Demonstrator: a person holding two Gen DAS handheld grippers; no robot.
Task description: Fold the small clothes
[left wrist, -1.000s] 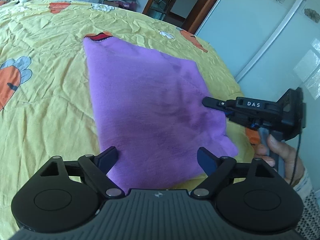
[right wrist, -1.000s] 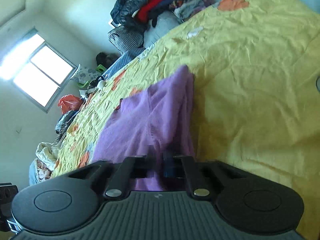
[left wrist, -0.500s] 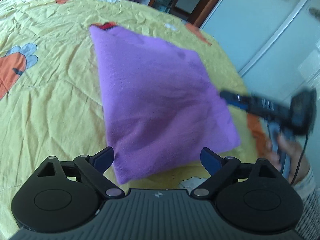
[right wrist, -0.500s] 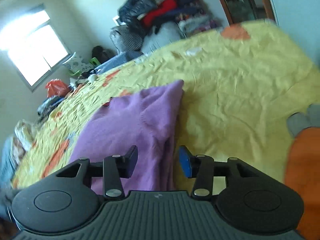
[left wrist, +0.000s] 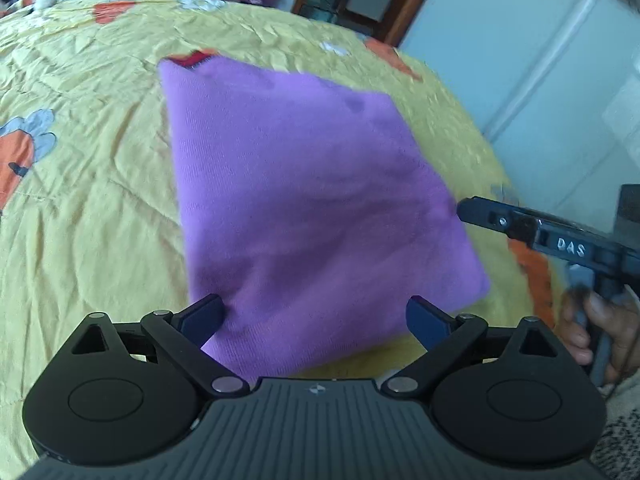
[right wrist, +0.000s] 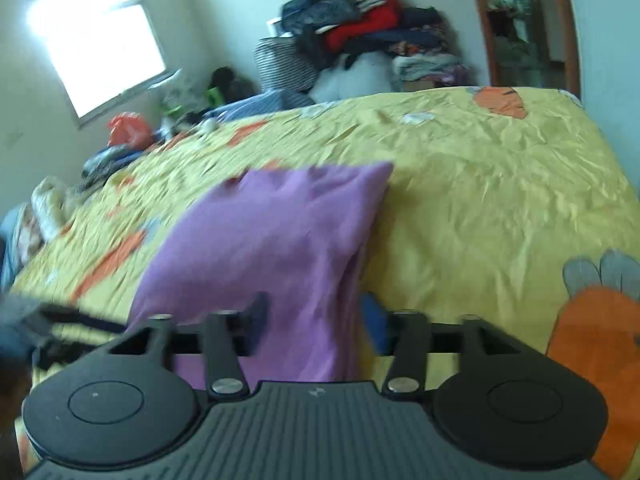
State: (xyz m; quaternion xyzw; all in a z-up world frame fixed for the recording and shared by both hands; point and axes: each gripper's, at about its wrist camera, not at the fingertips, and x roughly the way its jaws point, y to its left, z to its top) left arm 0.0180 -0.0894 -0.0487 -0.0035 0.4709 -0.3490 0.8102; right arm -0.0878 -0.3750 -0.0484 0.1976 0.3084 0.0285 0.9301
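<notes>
The folded purple garment [left wrist: 316, 208] lies flat on my bed's yellow carrot-print bedspread [left wrist: 88, 208], creased throughout. My left claw [left wrist: 314, 318] stands spread wide at its near edge, pinching nothing. My right claw [right wrist: 316, 320] has just been opening; it straddles the garment's right edge, gripping nothing. A clothes pile [right wrist: 360, 28] sits against the far wall, a bright window [right wrist: 104, 52] at left.

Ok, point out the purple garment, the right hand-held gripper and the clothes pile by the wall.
purple garment [left wrist: 304, 200], left wrist view, middle of its folded top face.
right hand-held gripper [right wrist: 316, 322], right wrist view, gap midway between its fingertips.
clothes pile [right wrist: 360, 32], right wrist view, the red piece near the top.
</notes>
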